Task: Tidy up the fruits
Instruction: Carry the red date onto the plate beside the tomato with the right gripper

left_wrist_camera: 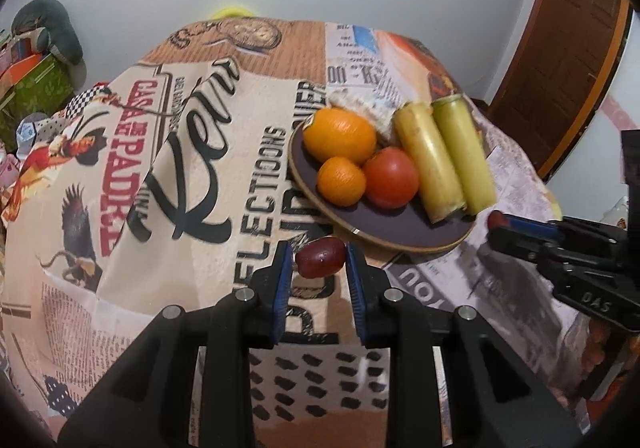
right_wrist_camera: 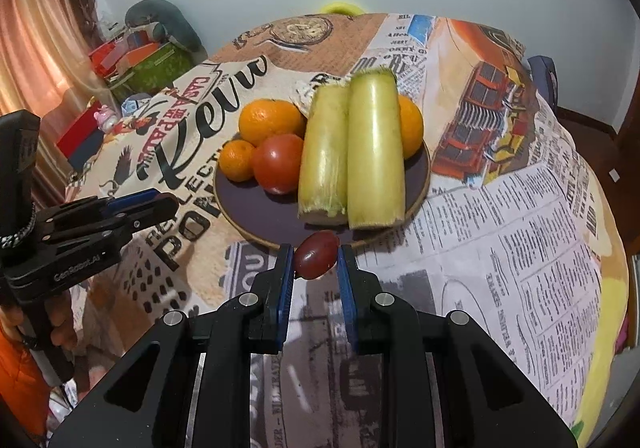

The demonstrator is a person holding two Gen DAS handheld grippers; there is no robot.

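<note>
Holding a grape in each hand-held gripper, you're nearly done: the left hand-held gripper (left_wrist_camera: 320, 262) pinches one red grape (left_wrist_camera: 320, 258) between narrowly parted pads, and the right hand-held gripper (right_wrist_camera: 316, 258) clamps another grape (right_wrist_camera: 316, 255) likewise. Both hover level at the plate's (right_wrist_camera: 256, 217) near rim, above the desk (right_wrist_camera: 500, 248). Beyond, oranges (right_wrist_camera: 270, 119), a tomato (right_wrist_camera: 280, 161) and two pale stalks (right_wrist_camera: 372, 151) already sit plated; just these grapes remain.

Left tool (left_wrist_camera: 320, 262) pinches a red grape (left_wrist_camera: 320, 256) near the plate (left_wrist_camera: 404, 236).
</note>
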